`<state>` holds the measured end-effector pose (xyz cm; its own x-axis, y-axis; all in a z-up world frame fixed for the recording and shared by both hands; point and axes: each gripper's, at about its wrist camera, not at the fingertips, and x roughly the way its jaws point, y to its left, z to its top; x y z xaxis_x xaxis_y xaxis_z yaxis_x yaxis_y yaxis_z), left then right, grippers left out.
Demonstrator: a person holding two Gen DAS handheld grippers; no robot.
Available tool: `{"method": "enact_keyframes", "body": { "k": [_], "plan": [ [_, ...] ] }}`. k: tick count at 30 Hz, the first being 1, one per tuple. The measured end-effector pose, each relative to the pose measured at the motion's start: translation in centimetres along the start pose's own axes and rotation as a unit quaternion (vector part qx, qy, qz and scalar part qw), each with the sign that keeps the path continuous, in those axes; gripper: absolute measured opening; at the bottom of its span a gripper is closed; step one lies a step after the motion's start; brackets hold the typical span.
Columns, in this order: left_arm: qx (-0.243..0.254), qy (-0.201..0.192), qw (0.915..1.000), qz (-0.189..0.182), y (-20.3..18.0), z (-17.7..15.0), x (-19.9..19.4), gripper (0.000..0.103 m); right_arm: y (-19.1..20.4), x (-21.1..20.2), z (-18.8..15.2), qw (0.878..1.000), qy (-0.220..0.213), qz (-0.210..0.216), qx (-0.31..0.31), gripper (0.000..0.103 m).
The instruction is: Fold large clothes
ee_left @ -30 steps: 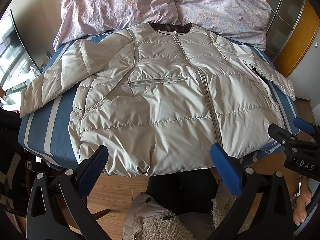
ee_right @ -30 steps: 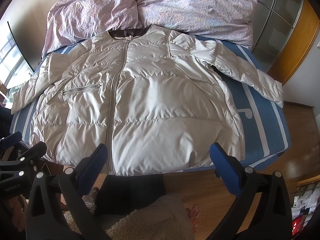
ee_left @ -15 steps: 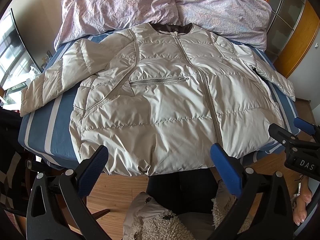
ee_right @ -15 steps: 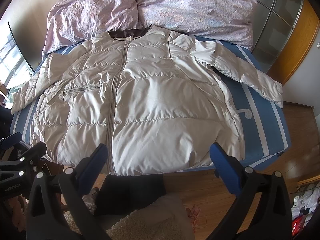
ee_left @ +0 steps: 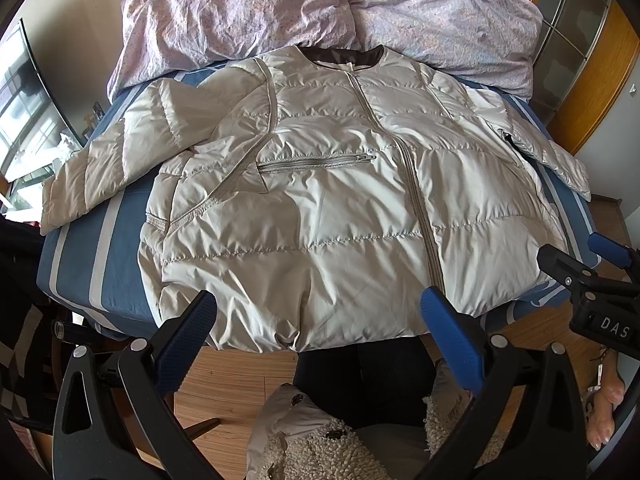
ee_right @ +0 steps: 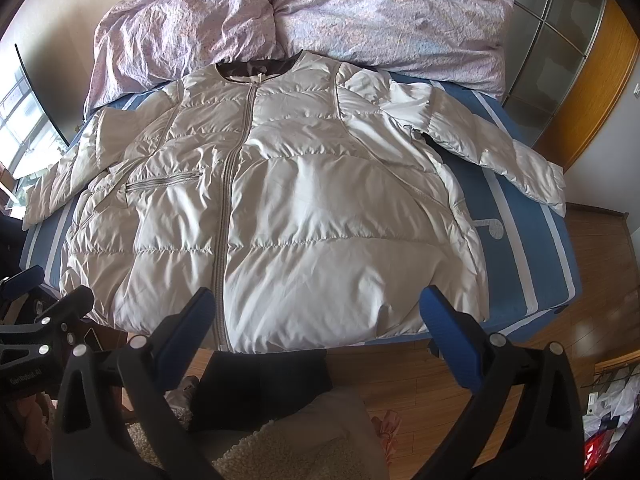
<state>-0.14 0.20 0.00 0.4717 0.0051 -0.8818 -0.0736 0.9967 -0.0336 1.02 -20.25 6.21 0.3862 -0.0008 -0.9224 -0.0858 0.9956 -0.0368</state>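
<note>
A large cream quilted jacket (ee_left: 328, 200) (ee_right: 288, 208) lies flat and zipped on the bed, collar at the far end, both sleeves spread outward, hem hanging over the near edge. My left gripper (ee_left: 316, 320) is open, held above the floor just short of the hem, nothing between its blue pads. My right gripper (ee_right: 316, 320) is open too, in front of the hem's right half and holding nothing. Each gripper shows at the other view's edge: the right gripper (ee_left: 600, 268) and the left gripper (ee_right: 40, 312).
The bed (ee_right: 532, 248) has a blue sheet with pale stripes. A crumpled lilac duvet (ee_right: 320, 12) is piled at its head. Wooden floor (ee_right: 580, 264) runs around the bed; a wardrobe (ee_right: 568, 52) stands at the right. The person's legs and fleece garment (ee_left: 360, 420) are below me.
</note>
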Motion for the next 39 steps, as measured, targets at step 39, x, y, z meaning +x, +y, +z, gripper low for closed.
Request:
{"method": "enact_keyframes", "body": {
  "k": [39],
  "plan": [
    [0.0,0.0,1.0,0.0,0.0,0.0,0.1,0.102,-1.2,0.6,0.9,0.999,0.003,0.027,0.027,0.101]
  ]
}}
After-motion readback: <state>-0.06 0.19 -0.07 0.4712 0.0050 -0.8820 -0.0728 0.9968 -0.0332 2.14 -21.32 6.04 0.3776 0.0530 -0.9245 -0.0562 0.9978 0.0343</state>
